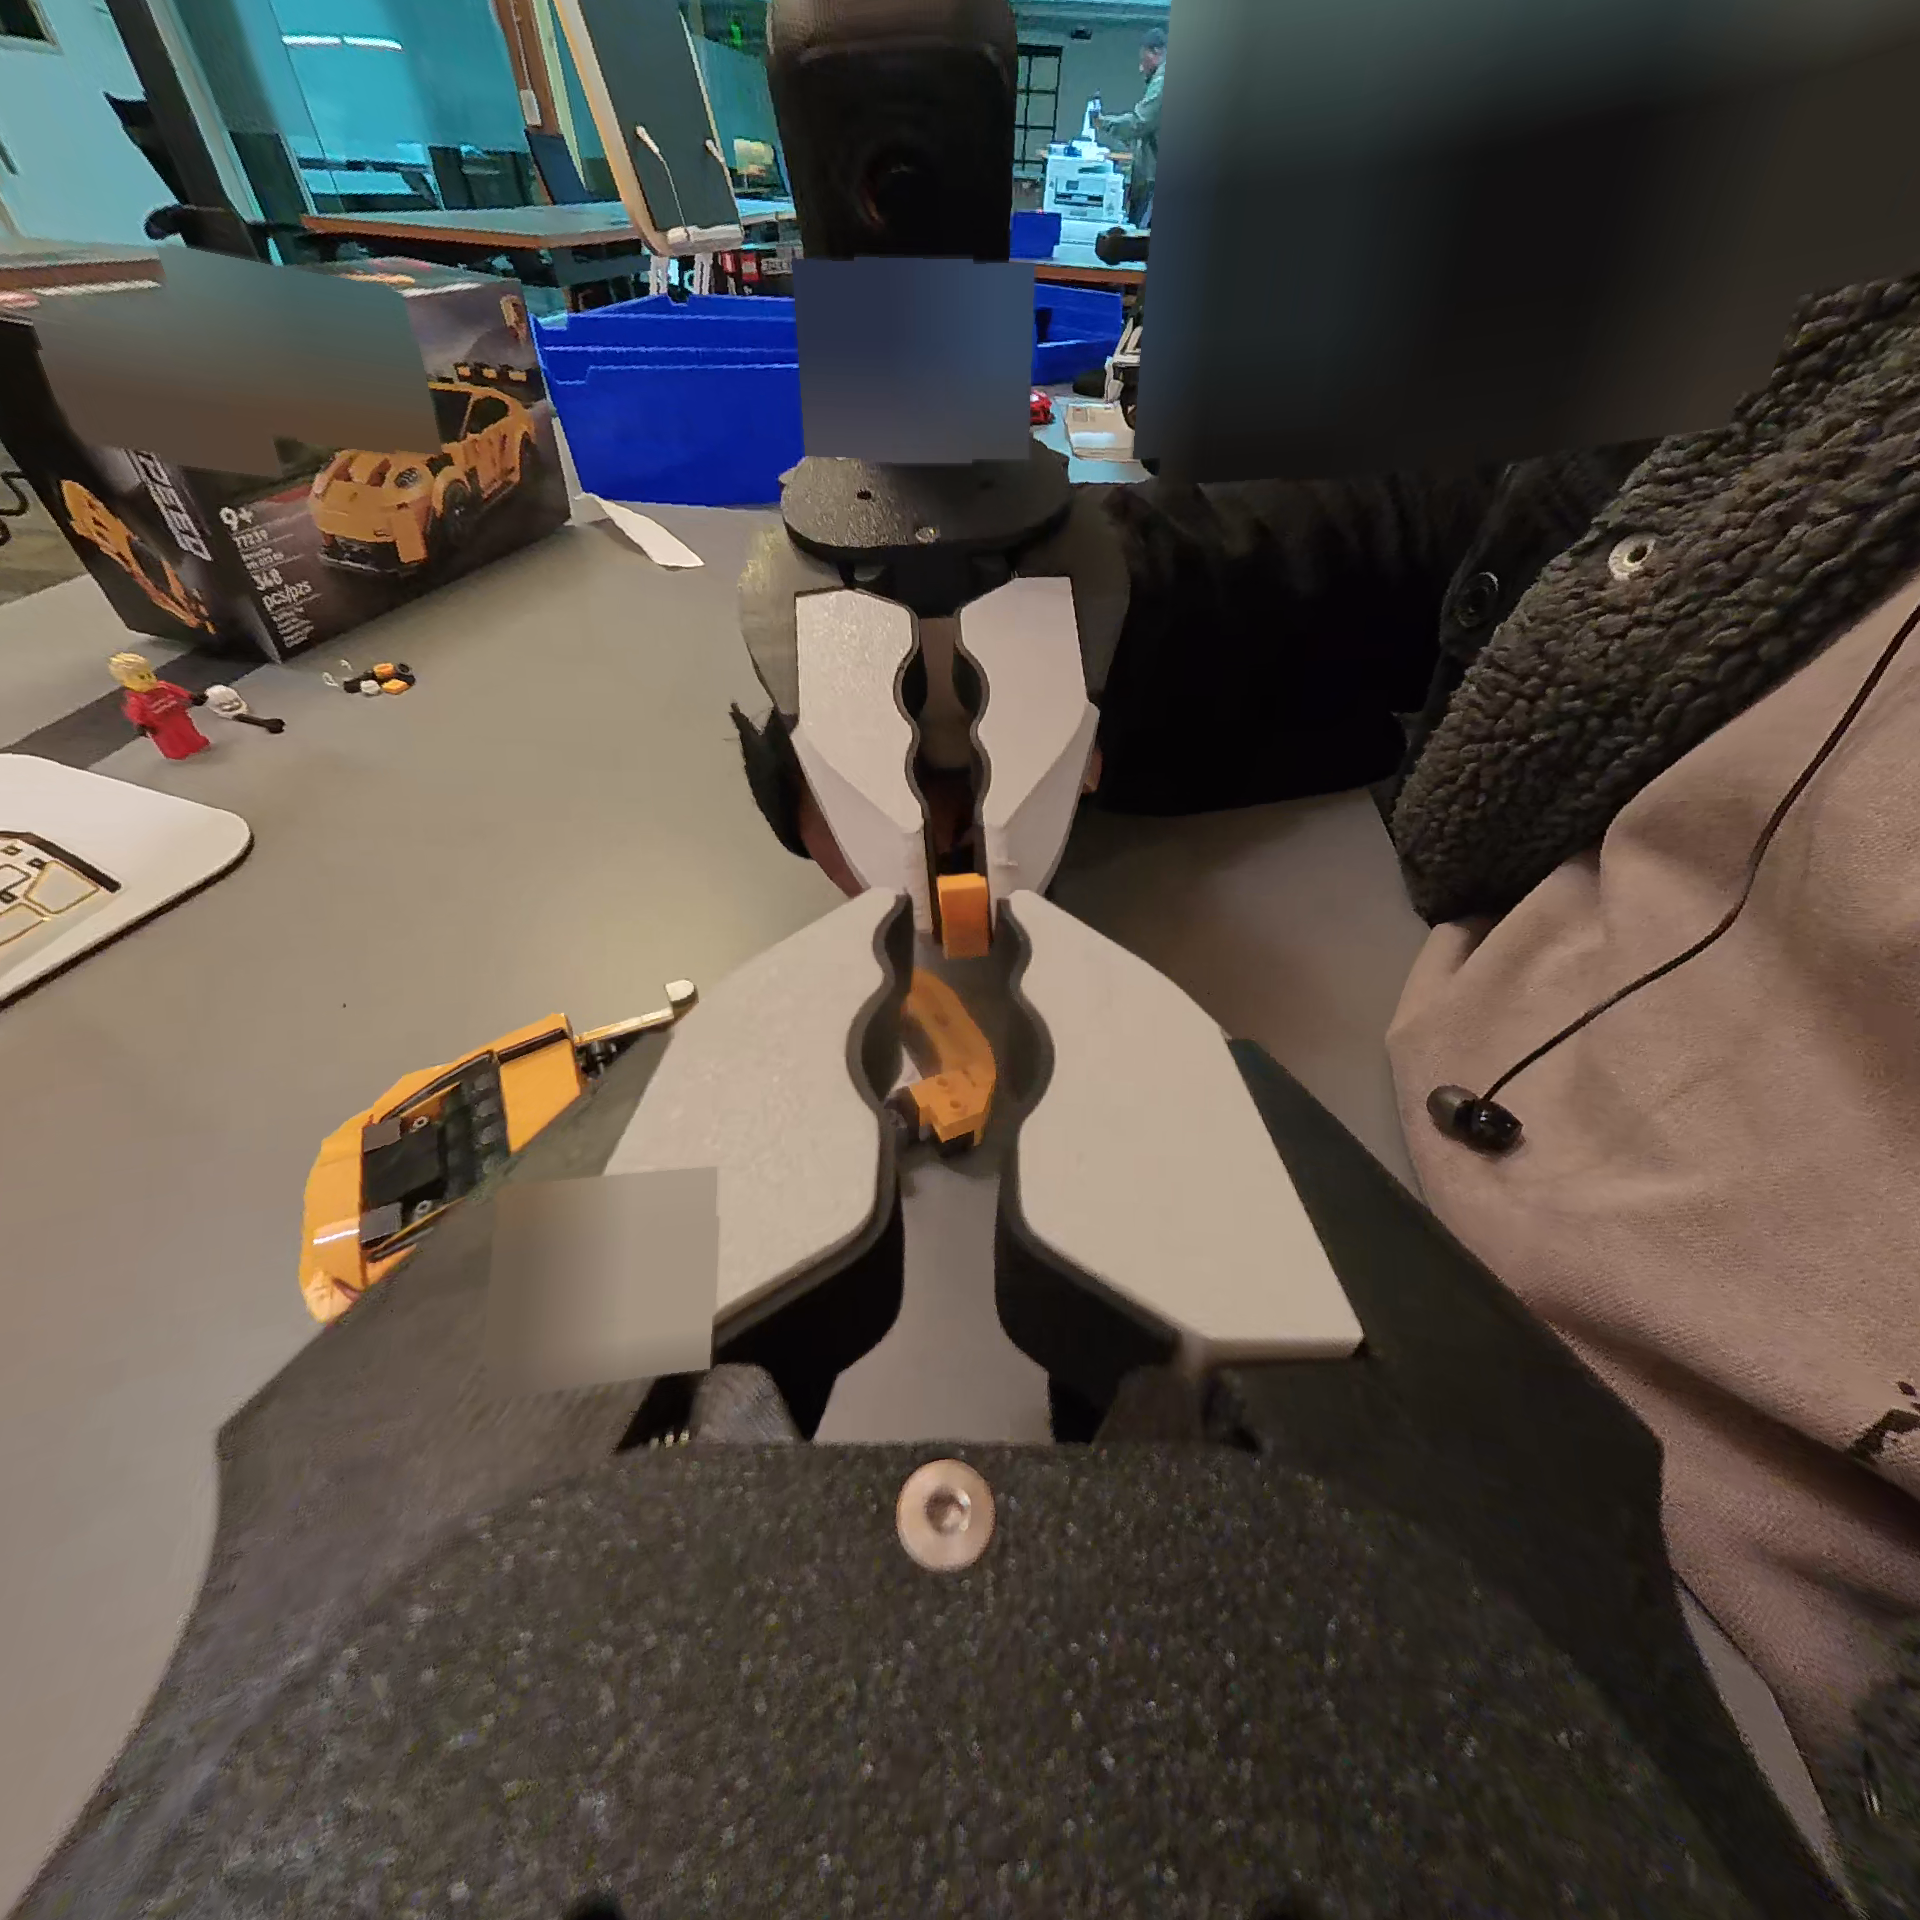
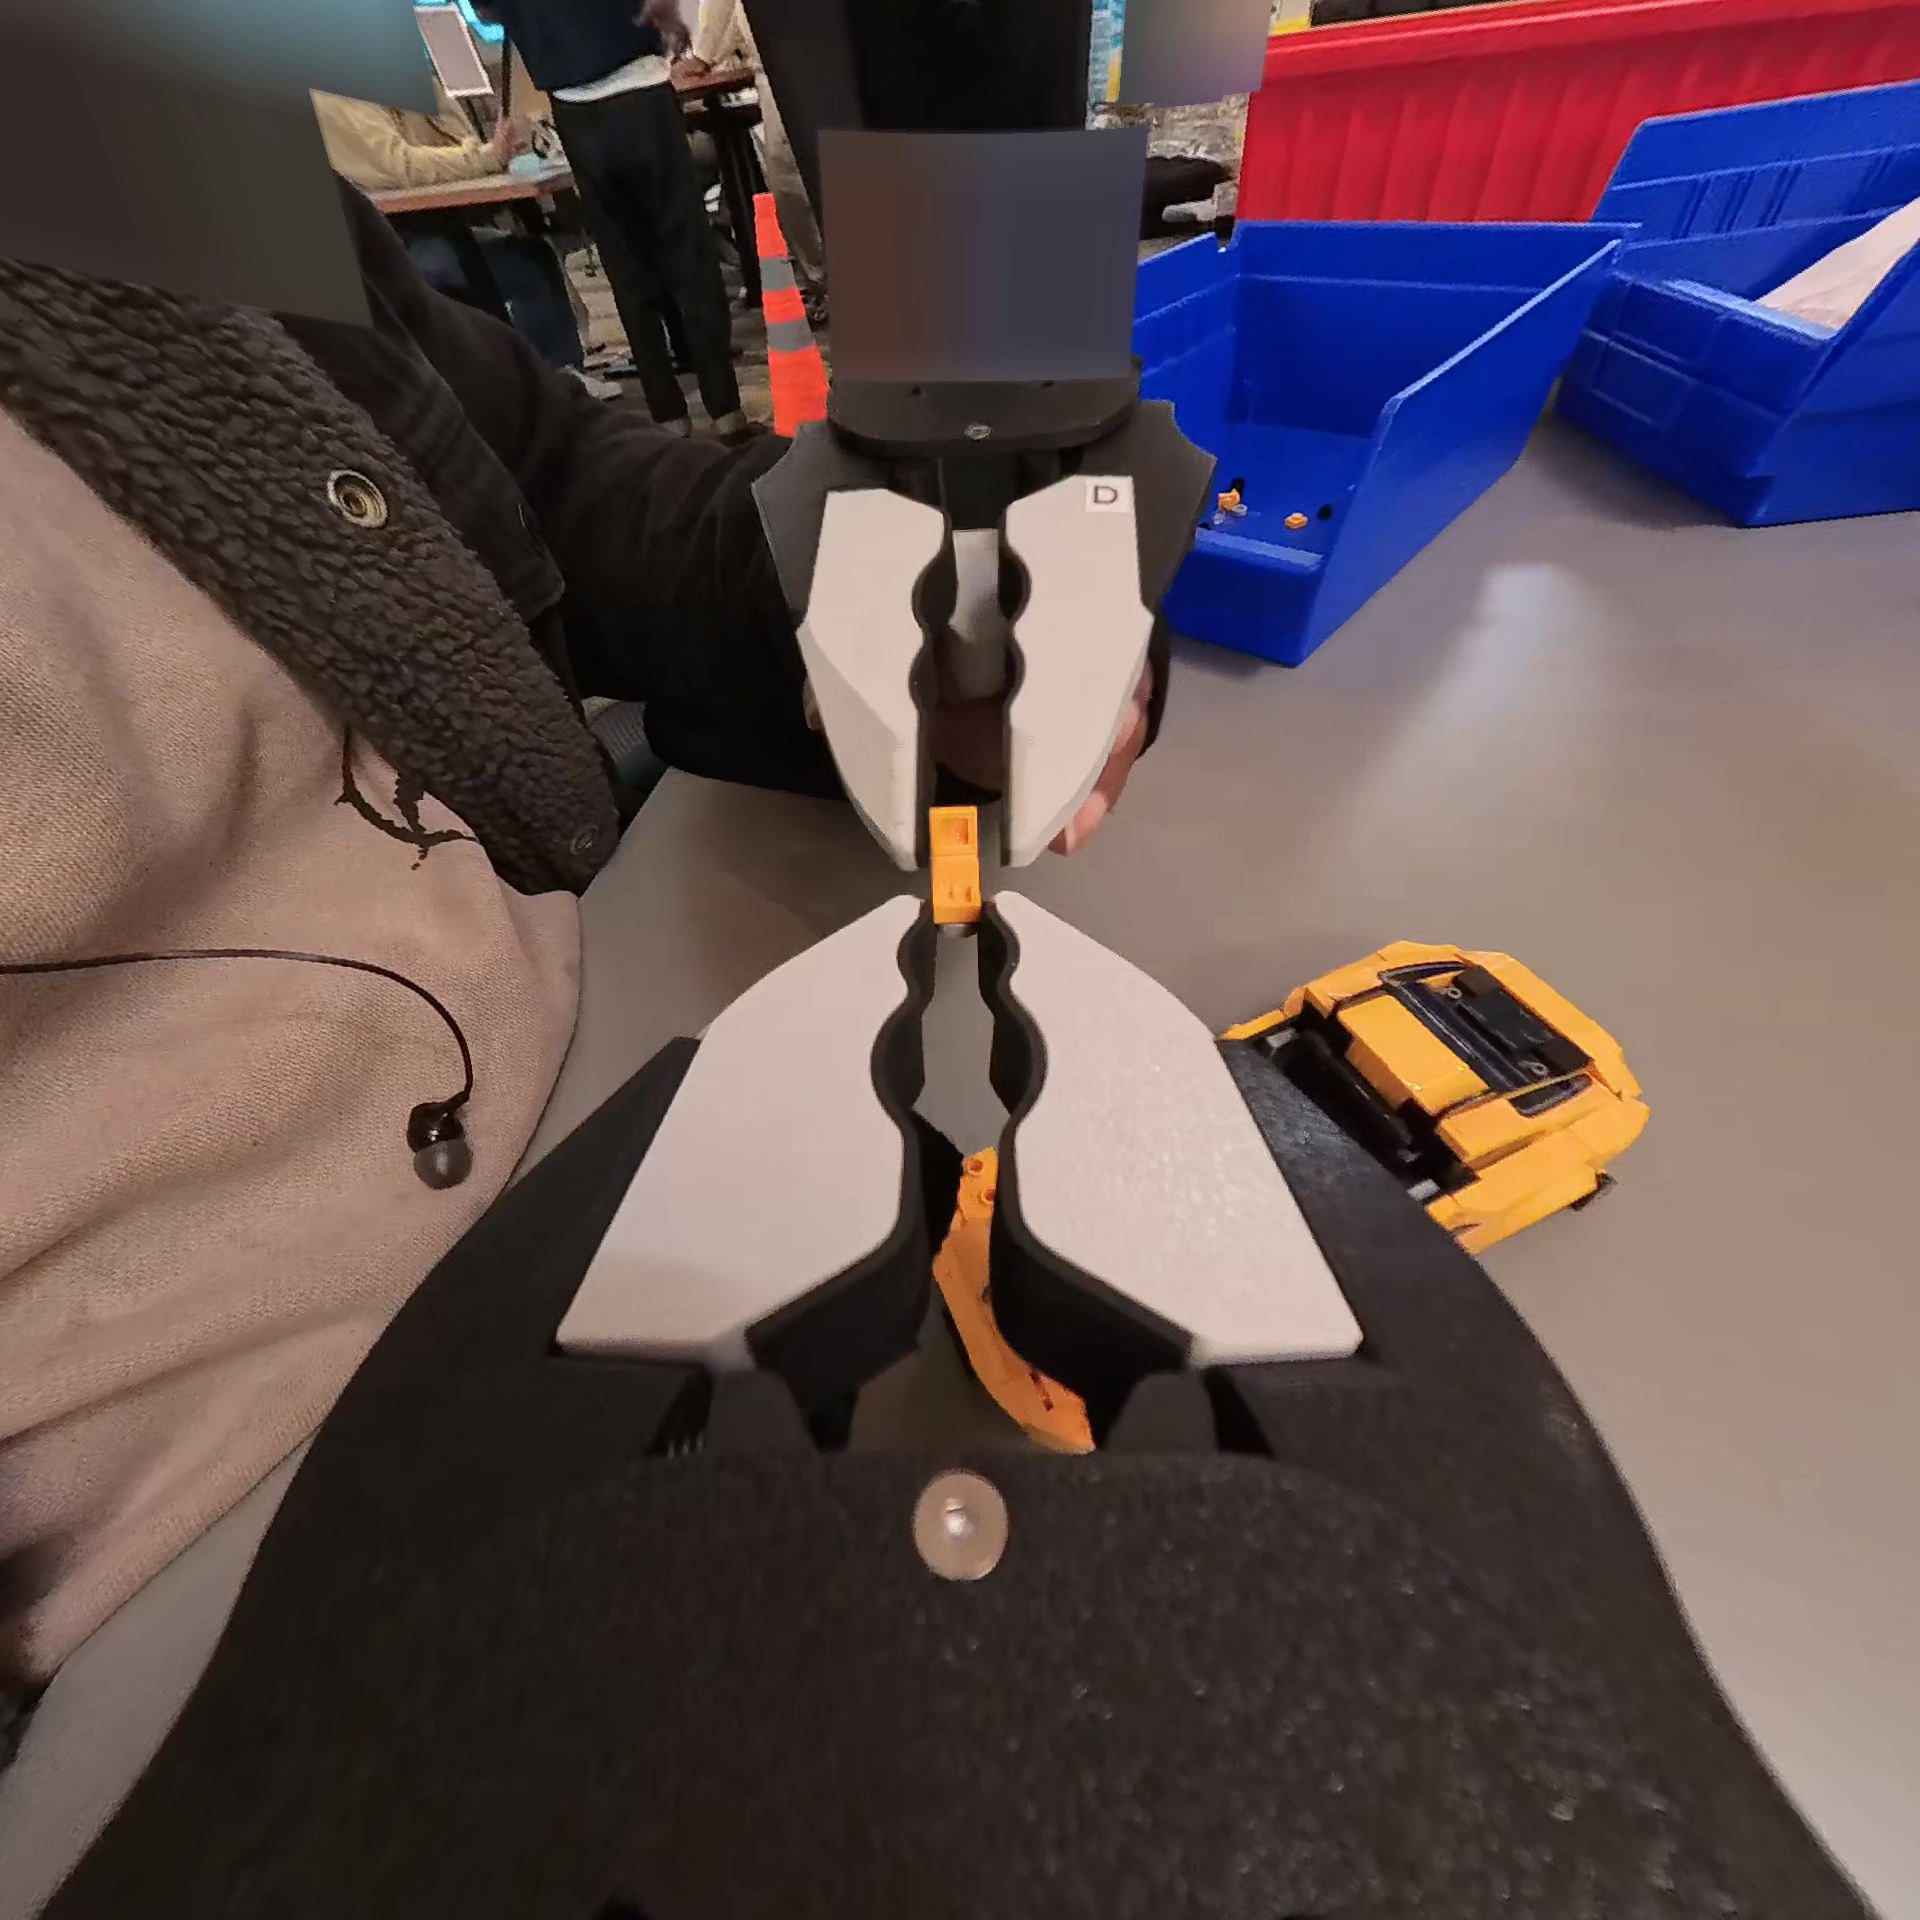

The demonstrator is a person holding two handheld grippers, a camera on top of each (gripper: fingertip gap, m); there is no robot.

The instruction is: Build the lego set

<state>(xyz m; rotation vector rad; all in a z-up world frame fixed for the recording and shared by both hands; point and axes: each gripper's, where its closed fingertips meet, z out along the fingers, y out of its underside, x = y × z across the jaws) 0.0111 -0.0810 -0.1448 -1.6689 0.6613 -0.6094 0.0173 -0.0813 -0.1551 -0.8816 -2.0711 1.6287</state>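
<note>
So the two grippers meet tip to tip over the grey desk [image 1: 468, 883], facing each other. The orange brick [image 1: 961, 912] sits right between them. In the left wrist view it's pinched in the jaws of the right gripper [image 1: 958, 914], which comes in from the far side. The right wrist view shows the same brick [image 2: 954, 862] sticking out of the left gripper [image 2: 956, 868], whose jaws look closed on it too. So both seem to have jaws shut on that one brick, though how firmly each one bites I can't tell.

Under the left gripper [image 1: 948, 920] a curved orange piece [image 1: 951, 1070] lies on the desk, visible through the gap in the jaws. The right gripper [image 2: 954, 920] has that curved piece [image 2: 987, 1299] below it as well.

The half-built yellow car [image 1: 447, 1132] sits on the desk, left of the left gripper. A red minifigure [image 1: 161, 707] stands farther left, near the set box [image 1: 312, 478]. Blue bins [image 2: 1371, 416] are at the far right in the right wrist view.
</note>
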